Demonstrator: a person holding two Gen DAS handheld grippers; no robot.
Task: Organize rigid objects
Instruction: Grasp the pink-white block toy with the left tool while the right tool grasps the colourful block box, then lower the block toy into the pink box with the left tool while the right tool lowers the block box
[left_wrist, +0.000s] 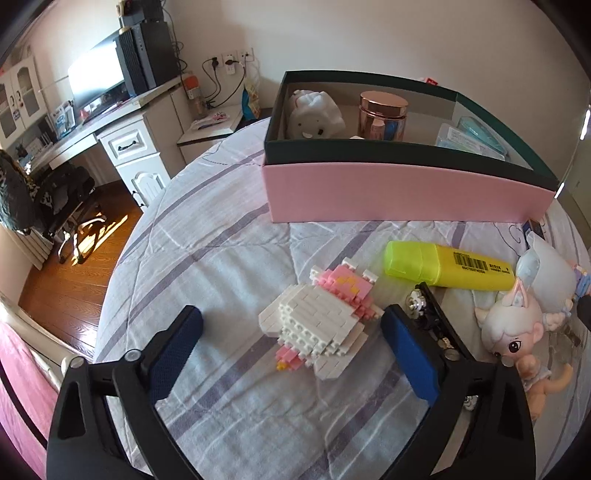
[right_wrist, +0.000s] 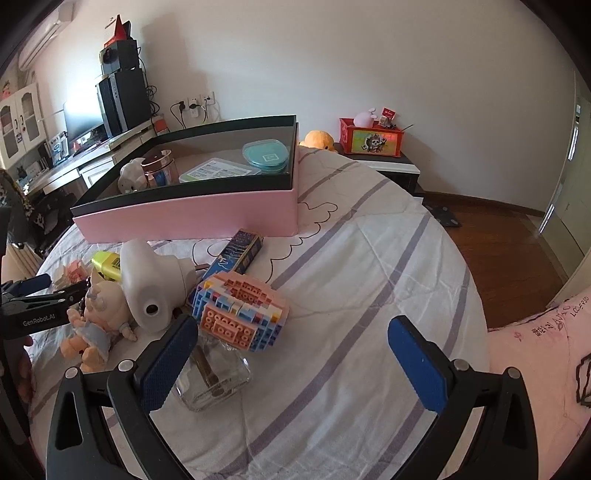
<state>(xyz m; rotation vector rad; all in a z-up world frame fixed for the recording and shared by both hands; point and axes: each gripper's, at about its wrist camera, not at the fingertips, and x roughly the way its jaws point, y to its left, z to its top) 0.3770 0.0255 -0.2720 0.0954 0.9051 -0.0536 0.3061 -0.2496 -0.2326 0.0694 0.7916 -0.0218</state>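
Blue-padded left tool (left_wrist: 291, 332) tilts down, released, straddling the white brick figure (left_wrist: 317, 325) untouched.

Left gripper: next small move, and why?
Probably ease the left gripper down and close on the white-and-pink brick figure: it lies between the open blue pads, untouched, and the pink box with dark green rim still has room.

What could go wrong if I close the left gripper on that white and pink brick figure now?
The brick figure sits off-centre, near one blue pad of the open left gripper, so closing may push it sideways. Squeezed hard, its bricks might come apart. It lies on soft, wrinkled bedding, so the pads may snag the cloth.
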